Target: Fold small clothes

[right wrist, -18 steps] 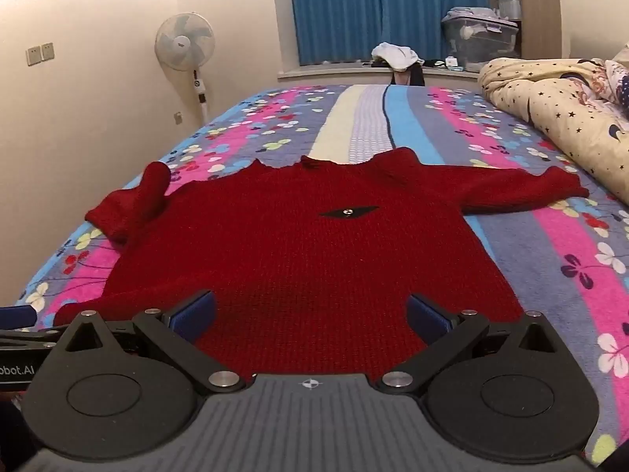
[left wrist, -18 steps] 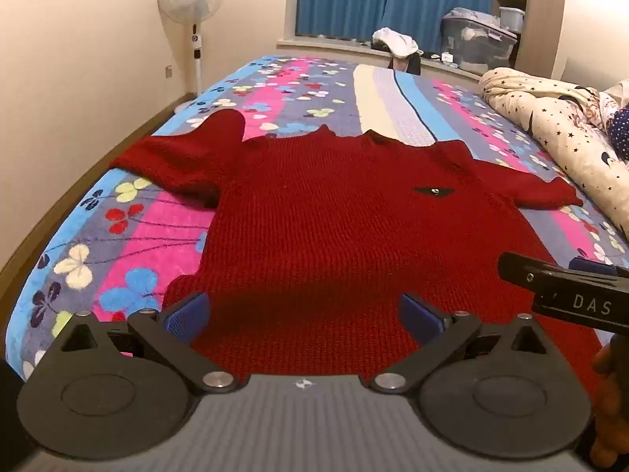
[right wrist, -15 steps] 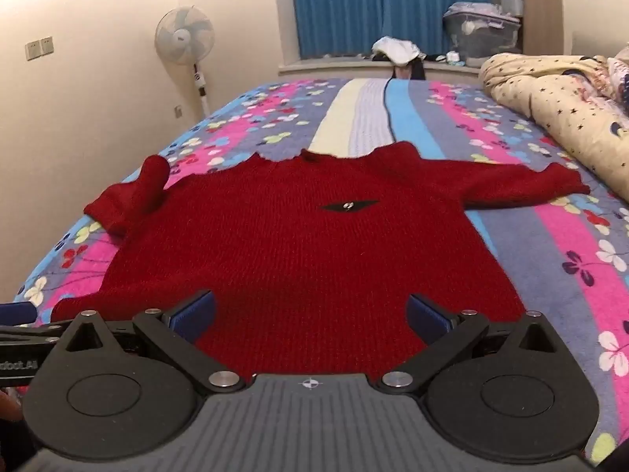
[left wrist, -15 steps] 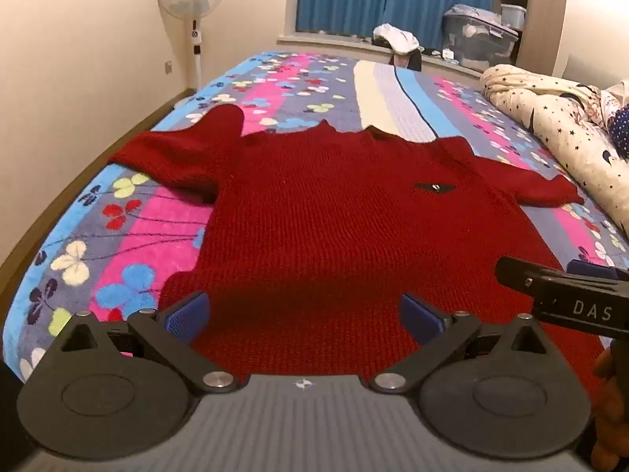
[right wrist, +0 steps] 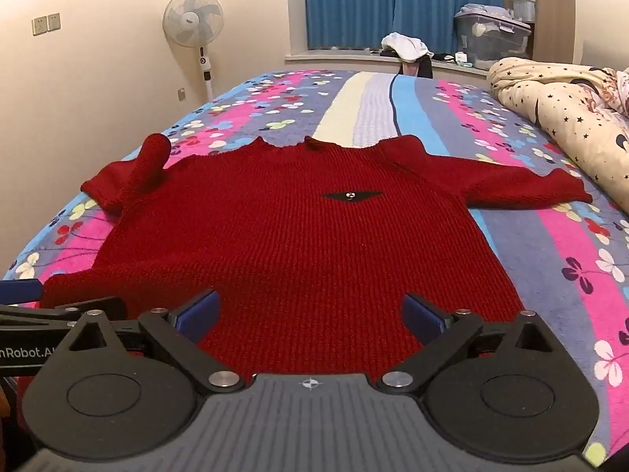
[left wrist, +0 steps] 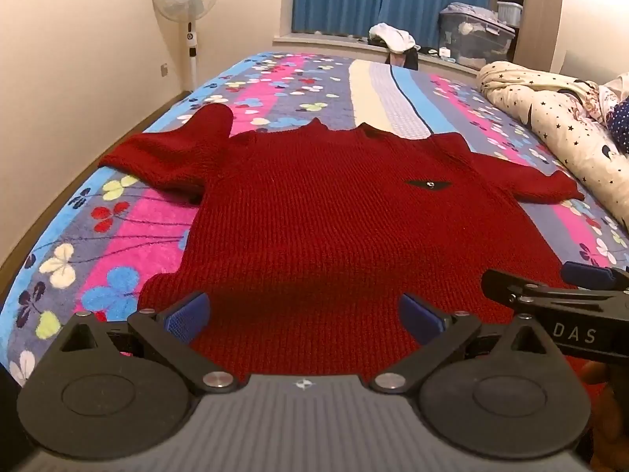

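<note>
The left gripper (left wrist: pixel 304 314) and right gripper (right wrist: pixel 310 314) both gape wide, gripping nothing, side by side above the hem of the dark red knitted sweater (left wrist: pixel 334 220). It lies flat, sleeves spread, on the floral striped bed (right wrist: pixel 550 251).

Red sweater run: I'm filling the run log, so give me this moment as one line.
red sweater flat on bedspread, unfolded | left gripper open at hem | right gripper open at hem | nothing held
</note>
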The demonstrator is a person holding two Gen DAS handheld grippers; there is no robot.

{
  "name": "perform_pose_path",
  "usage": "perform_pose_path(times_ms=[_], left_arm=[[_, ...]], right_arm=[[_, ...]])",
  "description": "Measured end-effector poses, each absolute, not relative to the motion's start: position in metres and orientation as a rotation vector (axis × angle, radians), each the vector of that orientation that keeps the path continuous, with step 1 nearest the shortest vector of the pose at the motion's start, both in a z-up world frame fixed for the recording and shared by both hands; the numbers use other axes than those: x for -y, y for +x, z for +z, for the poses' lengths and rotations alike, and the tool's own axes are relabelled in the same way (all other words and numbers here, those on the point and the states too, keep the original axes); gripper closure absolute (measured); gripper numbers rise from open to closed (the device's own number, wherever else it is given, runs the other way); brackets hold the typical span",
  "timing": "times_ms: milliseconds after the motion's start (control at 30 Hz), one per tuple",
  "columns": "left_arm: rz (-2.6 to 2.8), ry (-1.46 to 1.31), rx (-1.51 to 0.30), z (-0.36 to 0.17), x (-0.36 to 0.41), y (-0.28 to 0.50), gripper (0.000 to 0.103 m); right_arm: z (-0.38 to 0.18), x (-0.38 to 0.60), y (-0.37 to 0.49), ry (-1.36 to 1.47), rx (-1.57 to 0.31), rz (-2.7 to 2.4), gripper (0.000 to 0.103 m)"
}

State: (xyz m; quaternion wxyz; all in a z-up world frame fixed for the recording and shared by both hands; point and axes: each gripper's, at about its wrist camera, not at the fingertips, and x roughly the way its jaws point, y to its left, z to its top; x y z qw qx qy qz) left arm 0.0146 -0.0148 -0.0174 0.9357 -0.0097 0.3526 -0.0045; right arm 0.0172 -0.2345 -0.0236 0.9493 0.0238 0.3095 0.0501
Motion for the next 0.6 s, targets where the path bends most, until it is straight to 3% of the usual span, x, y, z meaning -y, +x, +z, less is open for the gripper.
perform_pose_path(times_ms=[600], left_arm=[[0.004, -0.034, -0.739, -0.0186, 0.0129, 0.0144, 0.001]], right_arm=[[-0.0216, 0.2329, 0.0161, 0.027, -0.620, 0.105, 0.008]])
